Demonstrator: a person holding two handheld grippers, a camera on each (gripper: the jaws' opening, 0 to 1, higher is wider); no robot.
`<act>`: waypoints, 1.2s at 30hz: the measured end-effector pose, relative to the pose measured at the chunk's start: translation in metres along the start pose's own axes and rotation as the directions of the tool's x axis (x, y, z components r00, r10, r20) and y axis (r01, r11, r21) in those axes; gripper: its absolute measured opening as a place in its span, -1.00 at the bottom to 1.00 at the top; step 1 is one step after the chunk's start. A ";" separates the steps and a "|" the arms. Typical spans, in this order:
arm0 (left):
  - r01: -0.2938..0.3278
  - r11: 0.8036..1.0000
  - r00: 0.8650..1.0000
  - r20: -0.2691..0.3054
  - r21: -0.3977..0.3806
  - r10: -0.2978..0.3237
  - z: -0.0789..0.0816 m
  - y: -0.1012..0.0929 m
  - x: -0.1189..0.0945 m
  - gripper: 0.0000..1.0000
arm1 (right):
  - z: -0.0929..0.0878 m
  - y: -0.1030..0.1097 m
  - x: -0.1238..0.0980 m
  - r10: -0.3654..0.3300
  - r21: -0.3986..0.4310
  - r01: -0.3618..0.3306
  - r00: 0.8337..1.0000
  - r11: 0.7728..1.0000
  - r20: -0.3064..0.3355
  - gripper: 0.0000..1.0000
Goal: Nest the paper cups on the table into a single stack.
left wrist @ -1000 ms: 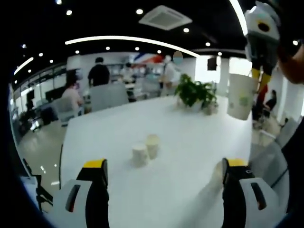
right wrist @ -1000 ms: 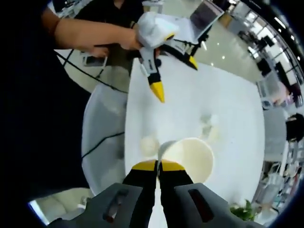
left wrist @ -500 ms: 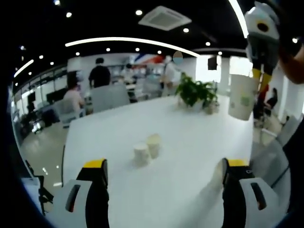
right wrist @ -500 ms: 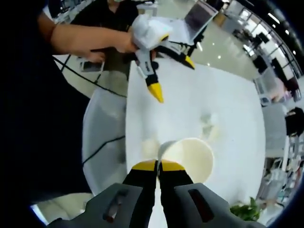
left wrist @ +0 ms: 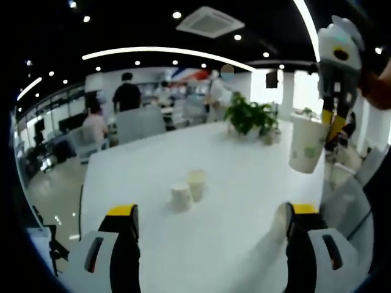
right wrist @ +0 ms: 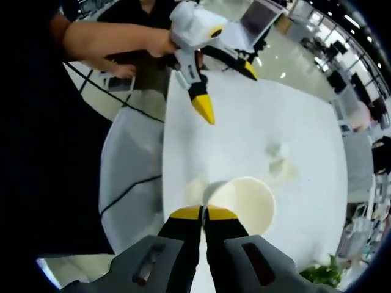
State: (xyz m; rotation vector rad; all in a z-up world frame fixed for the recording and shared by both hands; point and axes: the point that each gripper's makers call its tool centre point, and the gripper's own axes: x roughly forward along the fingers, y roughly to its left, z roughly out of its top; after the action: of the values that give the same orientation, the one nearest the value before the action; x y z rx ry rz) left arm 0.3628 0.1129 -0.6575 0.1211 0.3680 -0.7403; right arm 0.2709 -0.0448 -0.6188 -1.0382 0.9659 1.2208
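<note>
Two small paper cups (left wrist: 180,196) (left wrist: 196,184) stand side by side, upright, in the middle of the white table (left wrist: 244,183). My left gripper (left wrist: 212,221) is open wide over the near part of the table, nothing between its fingers. At the right, my right gripper (left wrist: 333,119) hangs above the table, shut on the rim of a larger paper cup (left wrist: 305,146). In the right gripper view that cup (right wrist: 247,204) is seen from above, mouth open, pinched by my right gripper (right wrist: 203,213). The two small cups (right wrist: 276,159) lie beyond it, and the open left gripper (right wrist: 226,90) is farther off.
Potted plants (left wrist: 250,119) stand at the table's far end. Chairs and several people are behind it. A laptop (right wrist: 263,21) lies near one table edge. A person's arm (right wrist: 110,39) holds the left gripper, and a cable (right wrist: 128,189) hangs off the table's side.
The right gripper has come down and slightly left with the larger cup still held. The two small cups have not moved, and the left gripper stays open.
</note>
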 end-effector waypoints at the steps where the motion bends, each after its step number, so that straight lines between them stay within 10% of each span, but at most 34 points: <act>1: 0.002 1.000 1.000 -0.003 0.000 -0.002 -0.001 -0.001 0.000 0.96 | -0.001 0.001 0.002 0.003 0.000 -0.003 1.000 1.000 0.002 -1.00; 36: 0.000 1.000 1.000 0.011 -0.026 0.000 -0.007 -0.005 -0.002 0.96 | -0.021 0.016 0.074 0.053 0.081 -0.050 0.998 0.995 -0.036 -1.00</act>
State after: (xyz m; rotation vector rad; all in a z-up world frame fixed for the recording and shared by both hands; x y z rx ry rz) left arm 0.3561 0.1128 -0.6627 0.0920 0.3669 -0.7358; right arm 0.2623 -0.0455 -0.6965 -0.9817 1.0679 1.1987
